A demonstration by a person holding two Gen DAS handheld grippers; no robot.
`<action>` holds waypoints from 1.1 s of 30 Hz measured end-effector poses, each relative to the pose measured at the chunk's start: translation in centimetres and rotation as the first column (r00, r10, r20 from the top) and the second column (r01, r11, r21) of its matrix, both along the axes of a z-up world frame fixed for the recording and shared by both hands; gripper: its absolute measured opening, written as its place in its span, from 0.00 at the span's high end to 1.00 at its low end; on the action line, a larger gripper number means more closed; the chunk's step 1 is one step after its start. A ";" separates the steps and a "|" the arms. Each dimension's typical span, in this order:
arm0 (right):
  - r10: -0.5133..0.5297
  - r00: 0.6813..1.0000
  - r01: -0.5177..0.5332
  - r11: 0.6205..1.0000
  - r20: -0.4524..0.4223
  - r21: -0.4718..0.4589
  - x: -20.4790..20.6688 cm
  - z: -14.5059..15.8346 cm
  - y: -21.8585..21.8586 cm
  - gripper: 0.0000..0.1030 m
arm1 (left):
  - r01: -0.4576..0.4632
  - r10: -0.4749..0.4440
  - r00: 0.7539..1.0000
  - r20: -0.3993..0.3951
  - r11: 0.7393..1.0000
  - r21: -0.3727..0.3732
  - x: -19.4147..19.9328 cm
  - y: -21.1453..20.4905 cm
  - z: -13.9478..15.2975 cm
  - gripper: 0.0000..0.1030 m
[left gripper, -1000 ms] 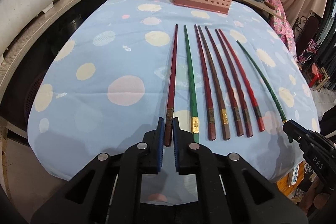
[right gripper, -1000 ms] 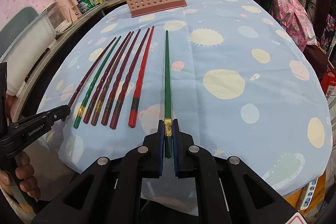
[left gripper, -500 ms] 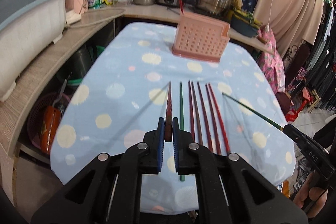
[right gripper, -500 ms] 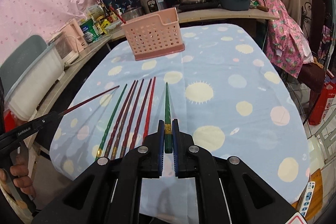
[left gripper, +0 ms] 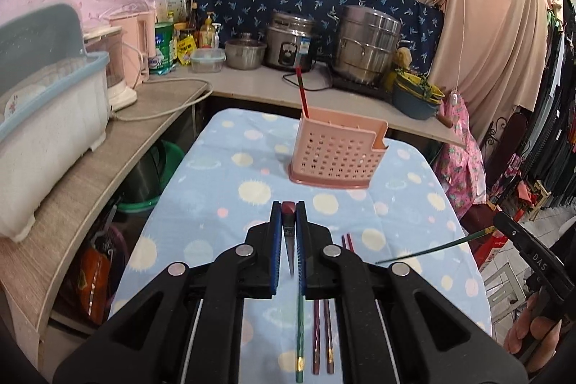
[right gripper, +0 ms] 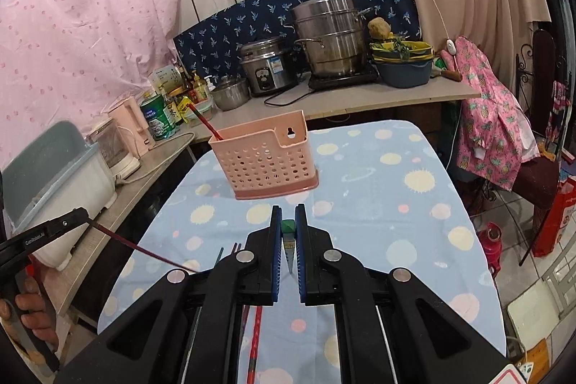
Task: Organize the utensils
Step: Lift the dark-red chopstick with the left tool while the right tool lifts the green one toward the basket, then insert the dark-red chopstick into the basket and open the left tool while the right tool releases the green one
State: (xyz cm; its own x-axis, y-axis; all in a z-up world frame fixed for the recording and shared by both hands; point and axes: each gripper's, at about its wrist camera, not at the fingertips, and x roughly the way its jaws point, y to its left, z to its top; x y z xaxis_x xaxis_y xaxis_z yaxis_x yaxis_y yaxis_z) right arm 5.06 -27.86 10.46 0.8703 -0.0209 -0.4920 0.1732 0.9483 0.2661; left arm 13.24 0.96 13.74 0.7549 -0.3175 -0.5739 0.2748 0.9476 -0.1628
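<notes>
Nearest in the left wrist view, the left gripper [left gripper: 288,215] is clamped on the thick end of a dark red chopstick [left gripper: 288,233], whose squared butt shows between the blue ribbed pads while the thin tip hangs down and back toward the camera. In the right wrist view, the right gripper [right gripper: 288,216] is closed the same way on a green chopstick [right gripper: 288,242] with a gilt band just under its butt. Each stick is pinched near the heavy end, probably so that the tapered tip can be swung over and dropped point-first into the holder. Below and behind the left gripper, the remaining chopsticks [left gripper: 320,326] lie side by side on the tablecloth [left gripper: 201,225], a soft pale blue fabric printed with cream suns and pink dots; these sticks look lacquered, slim and slightly wavy, one green and the others dark red or brown, laid parallel for easy picking. At each view's edge the other gripper appears with its stick slanting down, held in a hand. Farther along the table stands the pink utensil holder [left gripper: 338,153], a rigid perforated plastic box on a darker base with a notched rim, and one red chopstick [left gripper: 302,94] already leans out of its left corner. Beyond it, a grey counter carries steel pots and a rice cooker.
</notes>
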 end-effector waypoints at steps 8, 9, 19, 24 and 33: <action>0.028 0.998 -0.030 0.999 0.049 0.025 3.6 2.5 -0.9 0.93 | -0.010 0.010 0.999 0.049 1.000 0.011 3.2 -1.6 2.1 0.93; 0.033 0.998 -0.034 0.999 0.058 0.026 4.0 2.9 -1.0 0.93 | -0.009 0.009 0.998 0.058 1.000 0.004 3.7 -1.8 2.6 0.93; 0.042 0.981 -0.050 0.998 0.190 0.040 10.2 8.9 -2.4 0.93 | 0.004 0.009 0.986 0.164 0.997 -0.081 9.6 -4.4 9.2 0.93; 0.029 0.965 -0.044 0.998 0.261 0.050 14.0 12.1 -3.4 0.93 | -0.026 0.048 0.968 0.248 0.995 -0.092 12.8 -6.1 12.4 0.93; 0.016 0.956 -0.038 0.997 0.293 0.068 21.0 13.6 -4.4 0.93 | -0.026 0.061 0.948 0.311 0.993 -0.116 18.1 -9.0 14.1 0.93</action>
